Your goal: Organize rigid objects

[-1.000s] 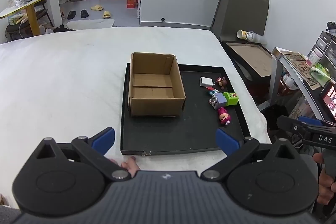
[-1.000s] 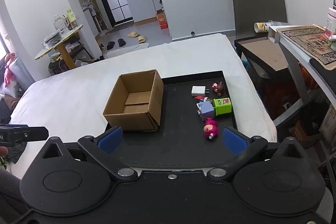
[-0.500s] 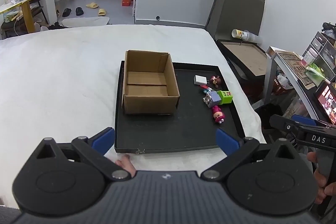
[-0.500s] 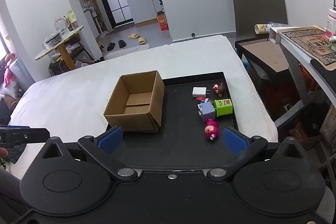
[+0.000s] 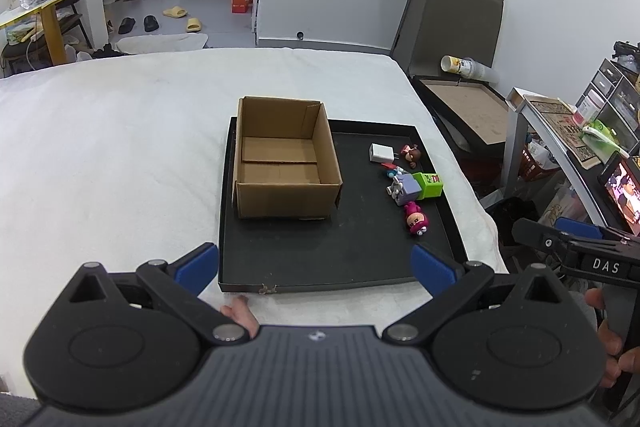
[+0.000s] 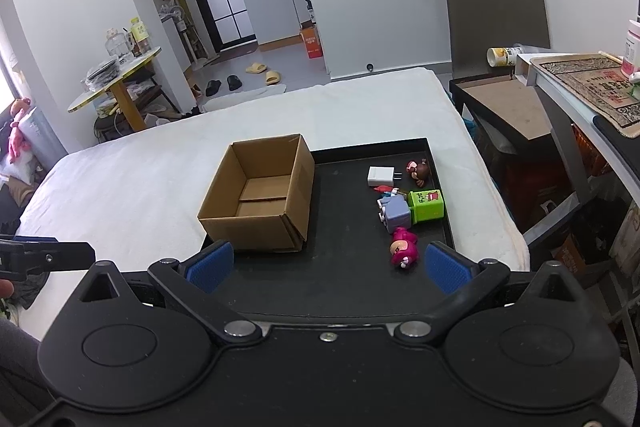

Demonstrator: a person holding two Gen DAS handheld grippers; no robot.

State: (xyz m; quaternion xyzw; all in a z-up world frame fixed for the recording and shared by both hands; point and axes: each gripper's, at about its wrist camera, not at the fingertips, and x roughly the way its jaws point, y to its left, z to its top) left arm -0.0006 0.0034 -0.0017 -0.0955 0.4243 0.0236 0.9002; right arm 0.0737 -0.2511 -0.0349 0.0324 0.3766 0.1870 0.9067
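Hovering short of the black tray (image 5: pixel 340 267), both grippers' jaws released, empty.

Left gripper (image 5: pixel 314 267) now slightly farther back from the black tray (image 5: pixel 320 267)

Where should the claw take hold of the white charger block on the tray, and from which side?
Probably from above, across the white charger block's two flat sides. It lies flat on the black tray, prongs pointing at the brown figurine, so keep off that end. The right claw, open, is on that side.
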